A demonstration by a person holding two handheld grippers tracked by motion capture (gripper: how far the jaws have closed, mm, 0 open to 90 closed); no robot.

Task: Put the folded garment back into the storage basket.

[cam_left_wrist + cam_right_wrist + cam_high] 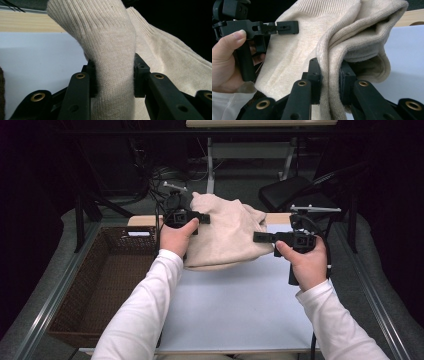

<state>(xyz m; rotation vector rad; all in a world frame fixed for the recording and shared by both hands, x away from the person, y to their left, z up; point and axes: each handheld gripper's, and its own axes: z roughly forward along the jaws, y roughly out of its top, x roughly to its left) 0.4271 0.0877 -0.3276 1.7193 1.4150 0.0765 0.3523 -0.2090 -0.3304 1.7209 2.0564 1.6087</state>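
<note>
White long sleeves (pixel 145 310) come in from the bottom of the high view, each hand gripping a black two-jaw tool above a white desk top (pixel 240 305). Left tool (pixel 200 218) sits at the near-left edge of a cream knitted sweater (pixel 225 232); in the left gripper view its jaws are clenched on a thick fold of that knit (pixel 110 62), the fabric rising between them and bending over to the right. Right tool (pixel 260 237) reaches in from the sweater's right side, and in the right gripper view its jaws are likewise clamped on a bunched, ribbed fold of the same garment (pixel 332 75), with the left hand (pixel 224 62) and its tool (pixel 287 27) showing farther off at the upper left. Most of the sweater lies heaped at the far middle of the desk, its near hem draped on the white surface between the two hands. To the left of the desk, just beside it, stands a dark brown woven wicker basket (pixel 65 320), rectangular and deep; what shows of its inside holds nothing. A strip of pale wood (pixel 27 23) edges the desk behind the sweater.
</note>
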